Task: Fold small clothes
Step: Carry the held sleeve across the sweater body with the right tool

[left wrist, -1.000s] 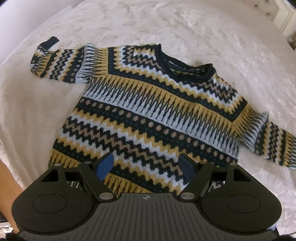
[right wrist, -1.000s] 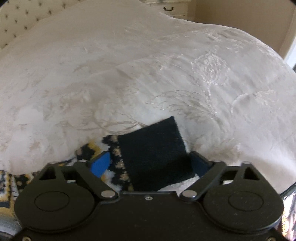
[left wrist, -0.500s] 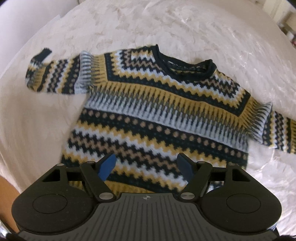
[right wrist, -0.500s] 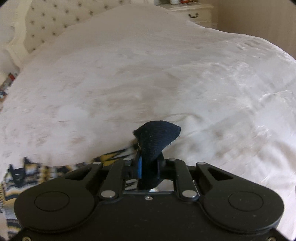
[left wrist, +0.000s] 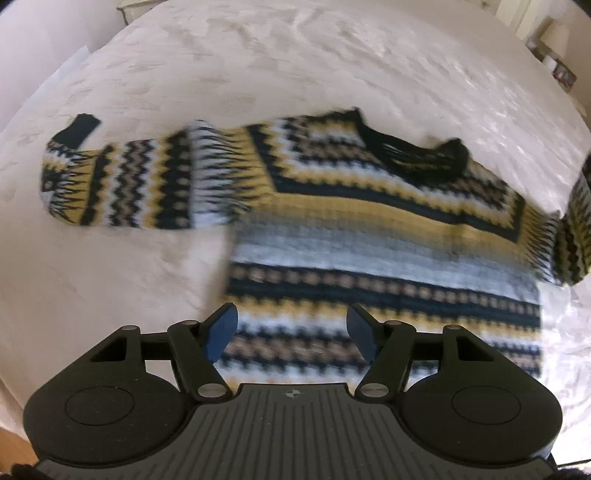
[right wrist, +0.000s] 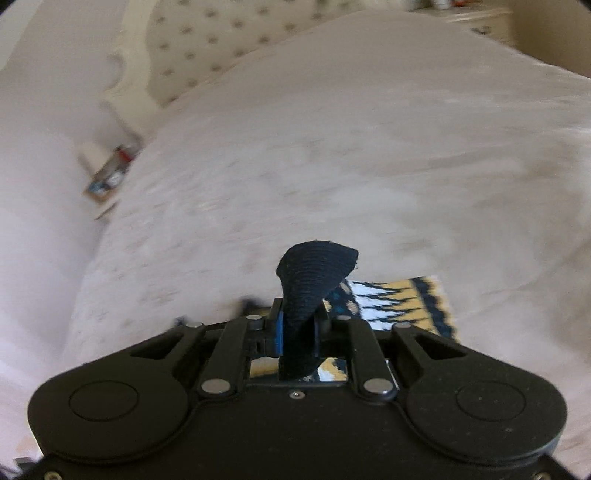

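Note:
A patterned knit sweater (left wrist: pixel 369 236) in yellow, navy, white and grey lies flat on the white bedspread (left wrist: pixel 258 66), front up. Its left sleeve (left wrist: pixel 122 184) stretches out to the left and ends in a dark cuff (left wrist: pixel 79 130). My left gripper (left wrist: pixel 291 332) is open and empty, above the sweater's lower hem. My right gripper (right wrist: pixel 298 332) is shut on the dark cuff (right wrist: pixel 314 280) of the right sleeve, and part of that sleeve (right wrist: pixel 399 306) trails to the right of it. In the left wrist view the right sleeve (left wrist: pixel 576 229) rises at the right edge.
A tufted headboard (right wrist: pixel 229 48) stands at the far end of the bed. A small box (right wrist: pixel 107 173) with bits on it sits by the bed's left side. A white dresser (right wrist: pixel 476 18) stands in the far corner.
My right gripper closed on the right sleeve's cuff, lifted it and swung left. My left gripper drew back and shifted left, so the sweater looks farther off.

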`<state>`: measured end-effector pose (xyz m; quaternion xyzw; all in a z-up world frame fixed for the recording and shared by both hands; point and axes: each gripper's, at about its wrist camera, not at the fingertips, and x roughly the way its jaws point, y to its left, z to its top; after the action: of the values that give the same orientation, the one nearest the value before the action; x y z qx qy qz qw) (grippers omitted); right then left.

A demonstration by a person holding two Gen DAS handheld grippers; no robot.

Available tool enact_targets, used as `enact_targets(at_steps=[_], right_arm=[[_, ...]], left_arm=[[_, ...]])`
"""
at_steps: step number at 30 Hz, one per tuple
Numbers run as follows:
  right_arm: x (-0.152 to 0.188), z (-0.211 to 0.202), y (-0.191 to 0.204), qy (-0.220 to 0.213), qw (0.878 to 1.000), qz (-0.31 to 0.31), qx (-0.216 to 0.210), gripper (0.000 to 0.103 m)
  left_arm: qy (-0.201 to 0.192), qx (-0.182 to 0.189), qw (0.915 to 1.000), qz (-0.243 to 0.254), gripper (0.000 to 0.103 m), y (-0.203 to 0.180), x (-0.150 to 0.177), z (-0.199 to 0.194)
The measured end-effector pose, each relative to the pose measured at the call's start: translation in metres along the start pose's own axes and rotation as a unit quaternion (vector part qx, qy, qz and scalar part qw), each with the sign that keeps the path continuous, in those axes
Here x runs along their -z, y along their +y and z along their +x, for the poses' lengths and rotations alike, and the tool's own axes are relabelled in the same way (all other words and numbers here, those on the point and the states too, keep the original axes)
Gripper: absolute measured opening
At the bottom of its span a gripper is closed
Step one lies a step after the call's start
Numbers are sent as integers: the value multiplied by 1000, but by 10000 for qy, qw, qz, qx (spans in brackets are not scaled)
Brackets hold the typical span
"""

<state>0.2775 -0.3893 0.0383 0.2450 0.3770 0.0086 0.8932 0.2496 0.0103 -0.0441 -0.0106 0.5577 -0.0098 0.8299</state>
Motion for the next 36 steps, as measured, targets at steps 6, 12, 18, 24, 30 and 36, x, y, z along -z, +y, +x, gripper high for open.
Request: enact_targets(at_steps=[6,12,18,24,30,36], right_arm=[[29,66,98,325,9976,-156,-595,23],[72,134,158,813,9924,-383,-841,24],[110,165,188,1161,9866,-805,-813,33],[123,162,184,1162,9851,-899,-893,63],[119,148,139,1105,9897,-815,-401,65],[111,127,75,1019,9921,-644,339,65]], left_arm=[[10,-55,10000,6,64,59,-12,11],[-6,-170,9998,-115,64,97,-15,14],[11,-174,9994,-284,64,110,-12,19],[-46,-153,9993,-352,64,101,-14,22],[-145,-50,9996,-219,64,72,-28,29],[-288,94,9995,106,64,29,-49,45]])
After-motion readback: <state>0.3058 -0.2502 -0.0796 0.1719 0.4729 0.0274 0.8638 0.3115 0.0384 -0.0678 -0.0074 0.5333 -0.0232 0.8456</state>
